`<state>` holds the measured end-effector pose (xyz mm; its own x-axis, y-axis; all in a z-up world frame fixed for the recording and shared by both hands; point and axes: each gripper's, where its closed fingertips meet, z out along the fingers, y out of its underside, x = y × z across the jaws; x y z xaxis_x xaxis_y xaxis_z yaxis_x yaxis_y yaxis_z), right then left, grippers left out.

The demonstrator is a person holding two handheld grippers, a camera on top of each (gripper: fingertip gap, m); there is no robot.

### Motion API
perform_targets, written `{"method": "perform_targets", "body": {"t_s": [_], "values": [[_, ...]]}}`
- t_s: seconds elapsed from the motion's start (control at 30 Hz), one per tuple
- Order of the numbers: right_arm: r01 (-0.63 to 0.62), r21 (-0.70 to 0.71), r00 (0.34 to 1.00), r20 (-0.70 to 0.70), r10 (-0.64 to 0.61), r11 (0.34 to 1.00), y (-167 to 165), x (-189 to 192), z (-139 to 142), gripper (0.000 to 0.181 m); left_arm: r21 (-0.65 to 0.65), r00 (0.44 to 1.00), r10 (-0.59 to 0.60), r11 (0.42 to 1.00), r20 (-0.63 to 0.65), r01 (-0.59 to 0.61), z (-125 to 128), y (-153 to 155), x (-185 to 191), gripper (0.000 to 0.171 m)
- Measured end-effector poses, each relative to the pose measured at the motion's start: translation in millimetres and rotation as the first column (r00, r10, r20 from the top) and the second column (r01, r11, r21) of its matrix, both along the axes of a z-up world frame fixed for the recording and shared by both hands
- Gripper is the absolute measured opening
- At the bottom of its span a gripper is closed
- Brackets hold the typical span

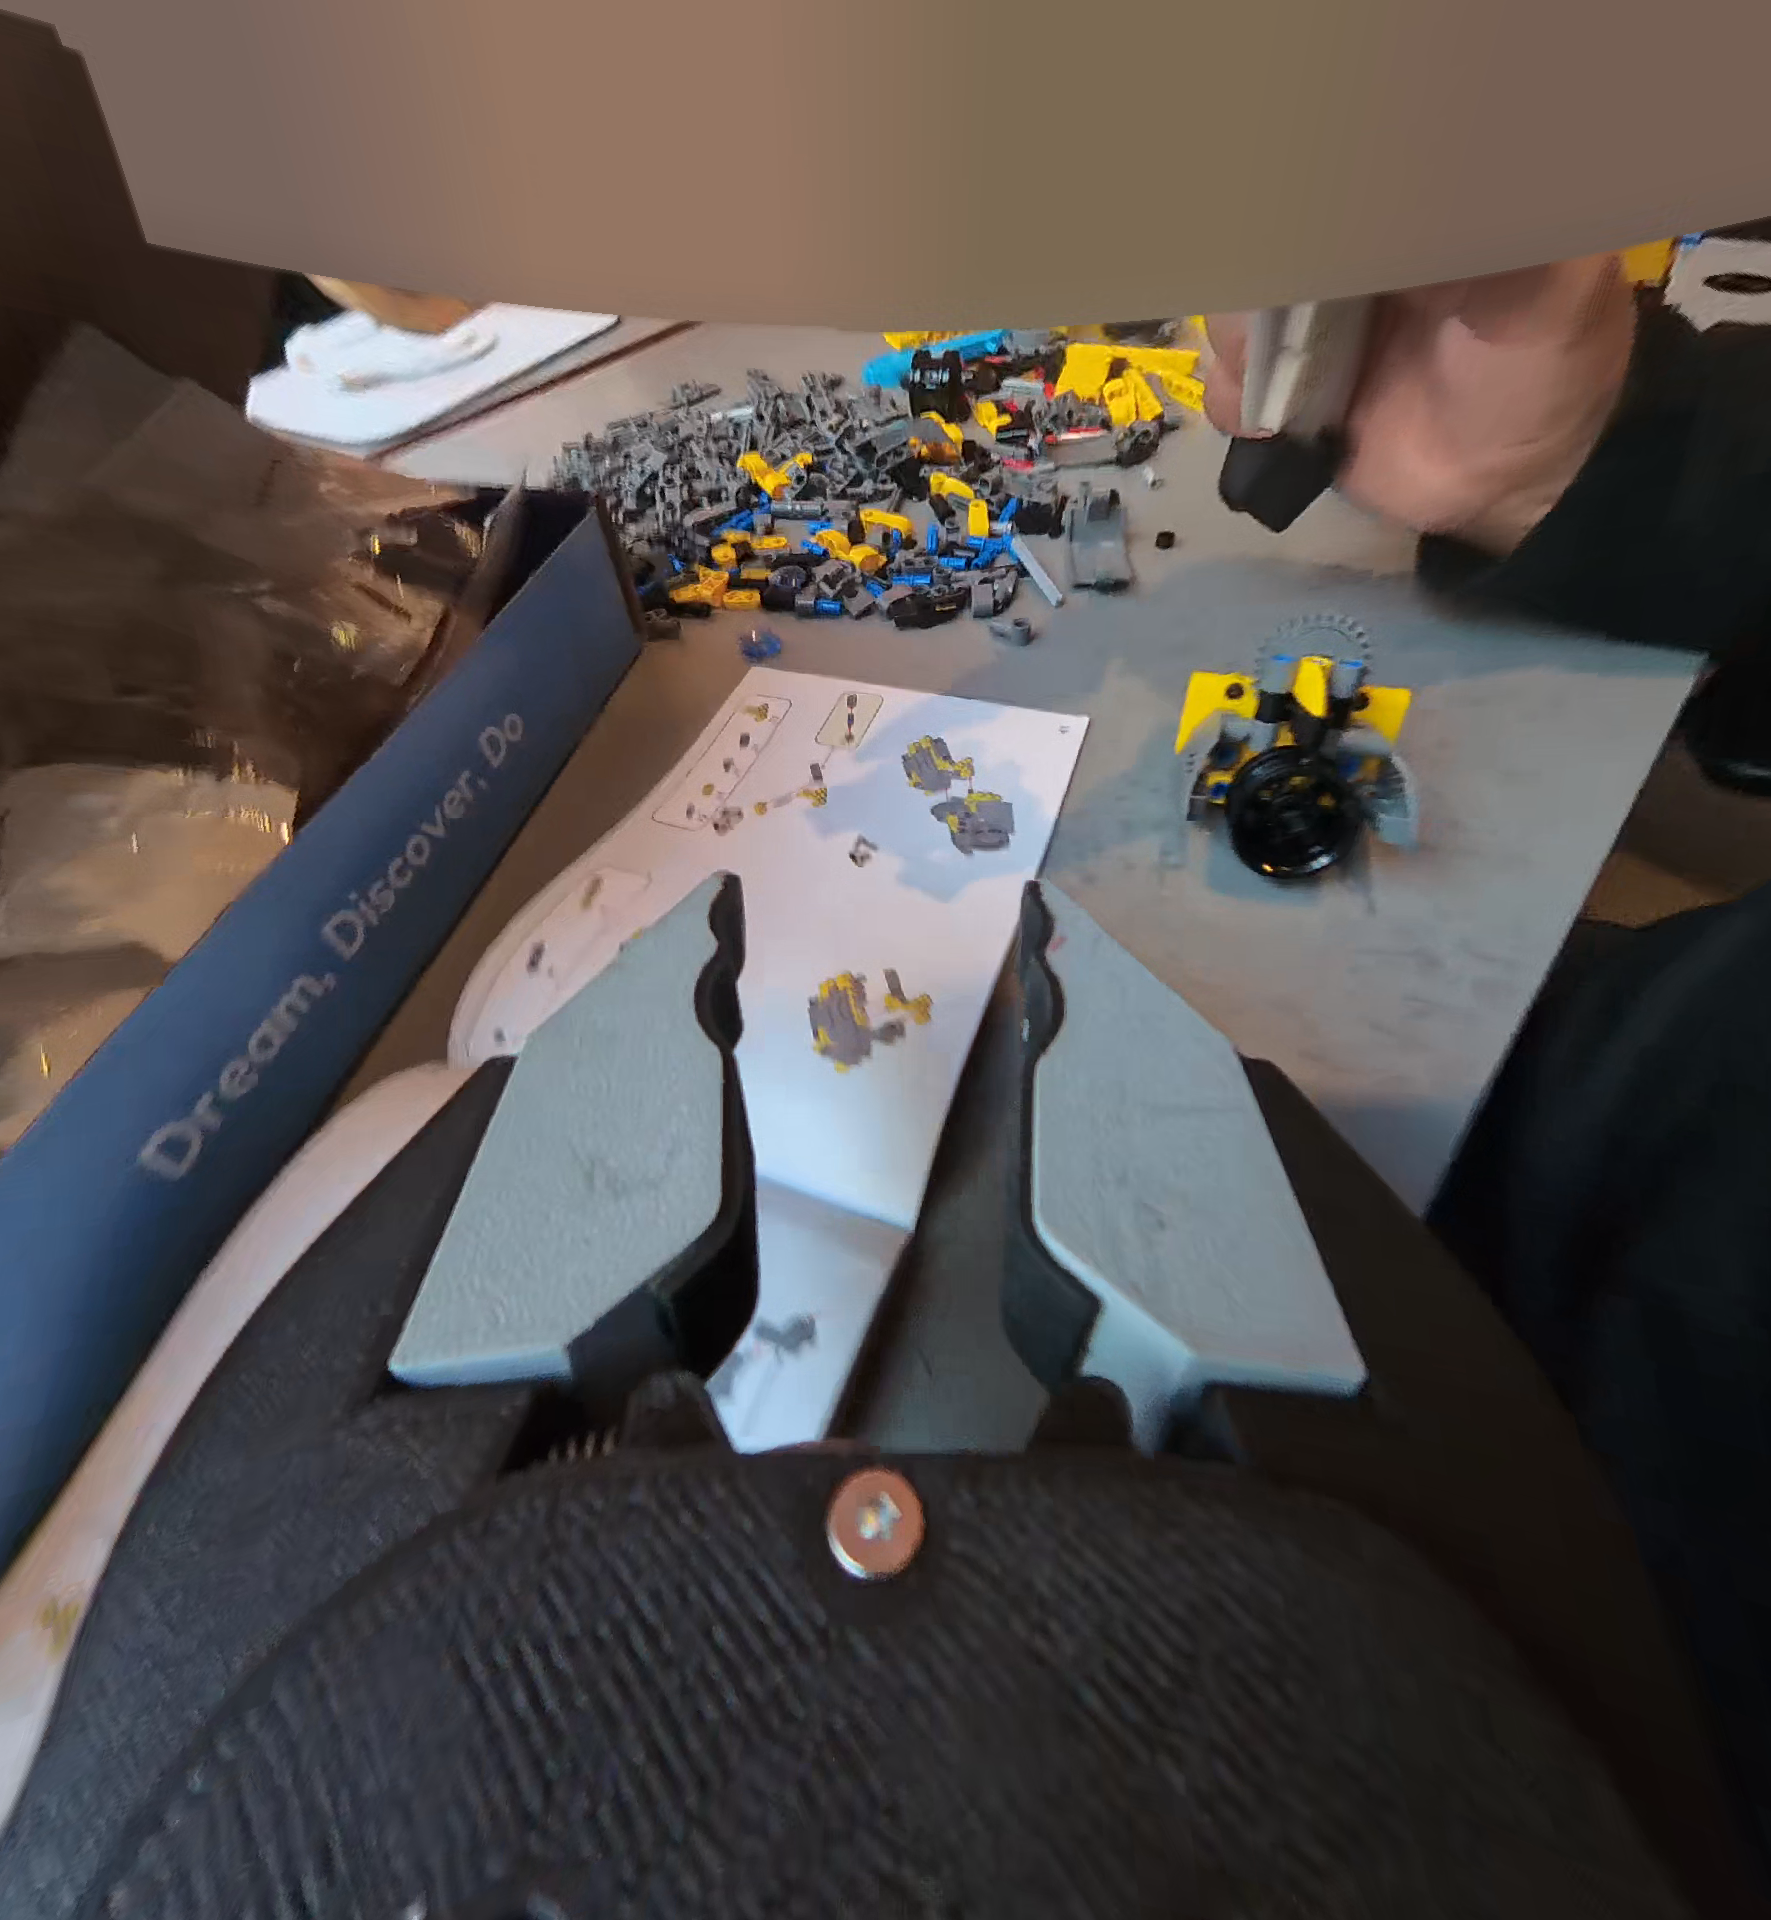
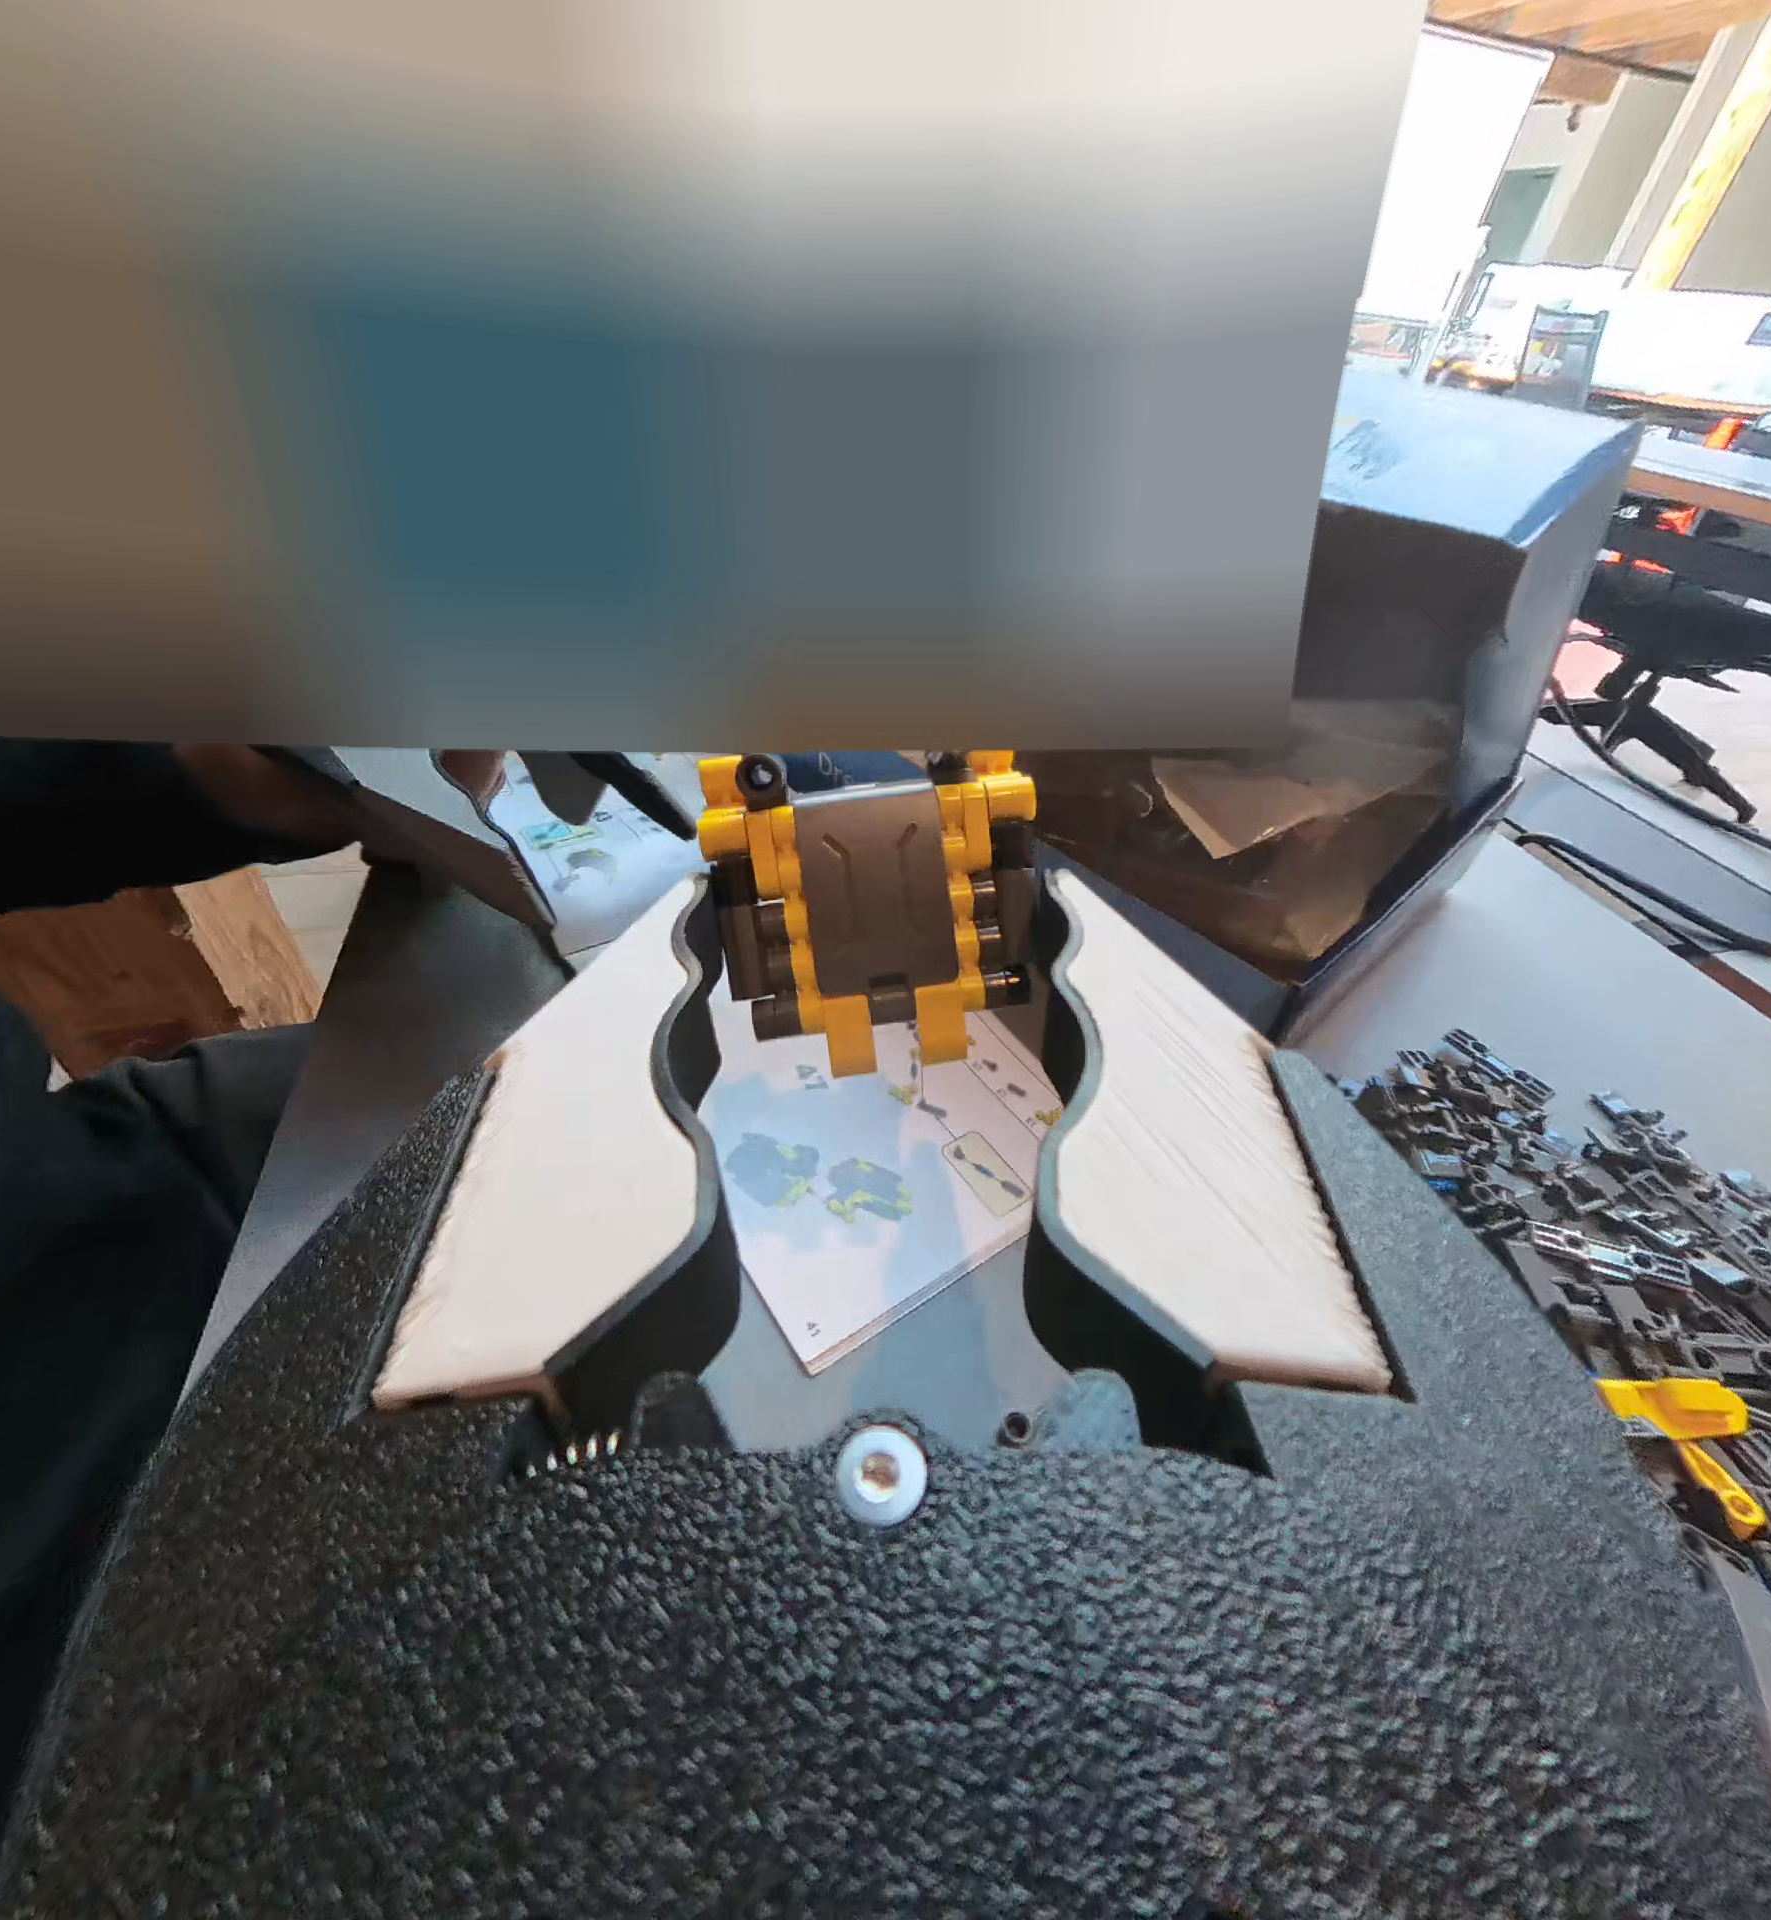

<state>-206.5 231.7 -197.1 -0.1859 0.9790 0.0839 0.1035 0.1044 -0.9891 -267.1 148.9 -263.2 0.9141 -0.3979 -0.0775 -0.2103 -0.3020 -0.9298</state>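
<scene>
Two small brick builds are made: my right tool [image 2: 870,925] pinches a yellow-and-grey one [image 2: 865,899] above the instruction sheet [image 2: 860,1195], another [image 1: 1286,753] sits on the tabletop [image 1: 1380,956], my left tool [image 1: 881,904] is spread wide and empty, and a big pile of loose bricks [image 1: 860,499] is unused.

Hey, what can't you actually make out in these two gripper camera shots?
- Left wrist view: the right gripper, motion-blurred and cut by the patch.
- Right wrist view: top of the yellow and grey brick assembly, under the patch.
- Right wrist view: contents of the dark box, behind crinkled plastic.
- Left wrist view: single pieces in the parts pile, too small.
</scene>
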Motion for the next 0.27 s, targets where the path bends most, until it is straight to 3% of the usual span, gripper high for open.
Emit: {"method": "perform_targets", "body": {"t_s": [0.13, 0.27], "values": [[-0.022, -0.009, 1.000, 0.015, 0.023, 1.000, -2.9, -3.1, -3.4, 0.059, -0.019, 1.000, 0.010, 1.000, 0.027, -0.010, -1.9, -6.4, -3.9, 0.051], [0.066, 0.009, 0.998, 0.006, -0.066, 0.998, 13.6, 0.2, -2.3, 0.059, -0.053, 0.996, -0.059, 0.997, 0.063, 0.062, -4.8, -9.1, 3.5, 0.045]]}}
